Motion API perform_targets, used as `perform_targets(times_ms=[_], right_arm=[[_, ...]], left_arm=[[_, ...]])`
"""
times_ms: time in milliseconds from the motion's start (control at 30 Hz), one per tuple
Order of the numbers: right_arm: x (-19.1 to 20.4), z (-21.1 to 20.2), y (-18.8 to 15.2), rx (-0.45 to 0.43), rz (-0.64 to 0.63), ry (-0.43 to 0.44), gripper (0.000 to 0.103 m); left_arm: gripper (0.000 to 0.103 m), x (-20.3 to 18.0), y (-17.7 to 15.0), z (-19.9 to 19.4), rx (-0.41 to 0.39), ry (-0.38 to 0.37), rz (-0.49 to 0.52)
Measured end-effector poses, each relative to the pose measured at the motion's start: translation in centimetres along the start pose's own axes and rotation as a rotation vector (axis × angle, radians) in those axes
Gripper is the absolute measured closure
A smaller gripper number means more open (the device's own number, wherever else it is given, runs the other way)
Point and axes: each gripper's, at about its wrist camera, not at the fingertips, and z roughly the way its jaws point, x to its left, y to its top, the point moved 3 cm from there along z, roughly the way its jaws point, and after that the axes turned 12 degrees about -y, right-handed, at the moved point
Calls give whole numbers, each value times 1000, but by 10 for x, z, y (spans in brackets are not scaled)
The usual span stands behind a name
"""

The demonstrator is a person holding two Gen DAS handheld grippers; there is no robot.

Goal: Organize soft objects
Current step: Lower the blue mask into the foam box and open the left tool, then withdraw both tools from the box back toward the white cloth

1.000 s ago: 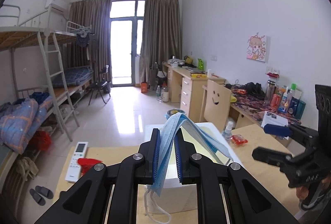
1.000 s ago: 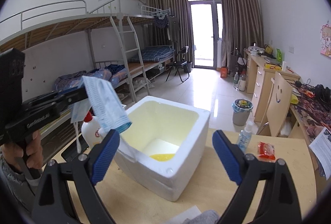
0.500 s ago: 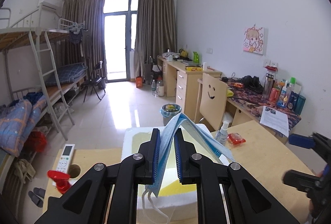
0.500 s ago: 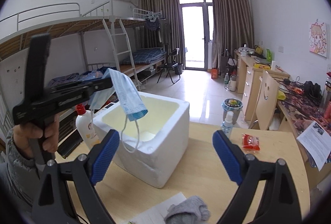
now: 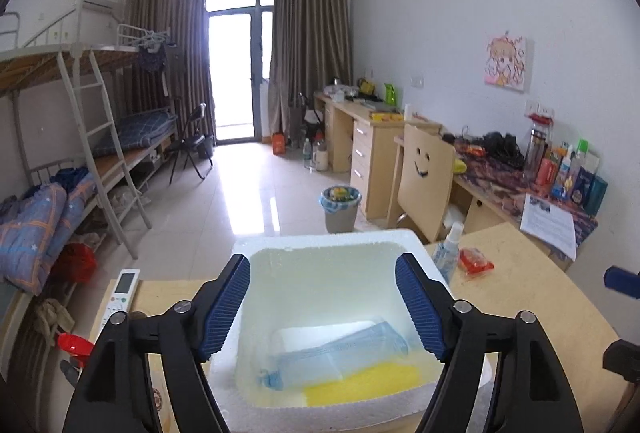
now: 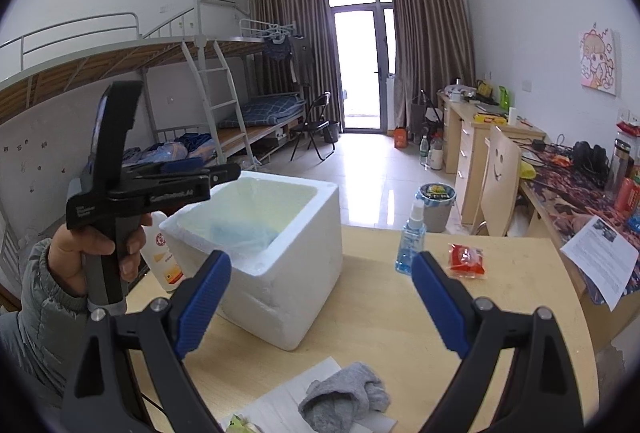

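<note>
A white foam box (image 5: pixel 412 245) (image 6: pixel 304 257) stands on the wooden table. A blue face mask (image 5: pixel 340 353) (image 6: pixel 248 233) lies on the box's floor, beside a yellow patch. My left gripper (image 5: pixel 322 307) hovers over the box, its jaws opening wide with nothing between them. In the right wrist view a hand holds the left gripper (image 6: pixel 236 169) above the box's left rim. My right gripper (image 6: pixel 320 299) stands open near the table's front, empty. A crumpled grey sock (image 6: pixel 348 397) lies on white paper just below it.
A blue spray bottle (image 6: pixel 412 245) and a red packet (image 6: pixel 466 259) sit right of the box. A white bottle (image 6: pixel 164 253) stands at its left, and a remote control (image 5: pixel 120 293) lies near the table's left edge. Printed paper (image 6: pixel 600 261) lies on the desk at right.
The left gripper's jaws have sprung apart and let go of the blue mask, which dropped into the foam box. Both grippers moved a little forward and lower.
</note>
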Motion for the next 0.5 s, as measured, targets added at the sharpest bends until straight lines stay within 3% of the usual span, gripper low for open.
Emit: perform_targets(times_ms=[133, 500], right_arm=[[-1, 0, -3, 2, 4, 3, 9], [5, -14, -5, -15, -3, 20, 9]], left_arm=[[3, -3, 3, -10, -27, -2, -4], [1, -19, -4, -53, -75, -25, 19]])
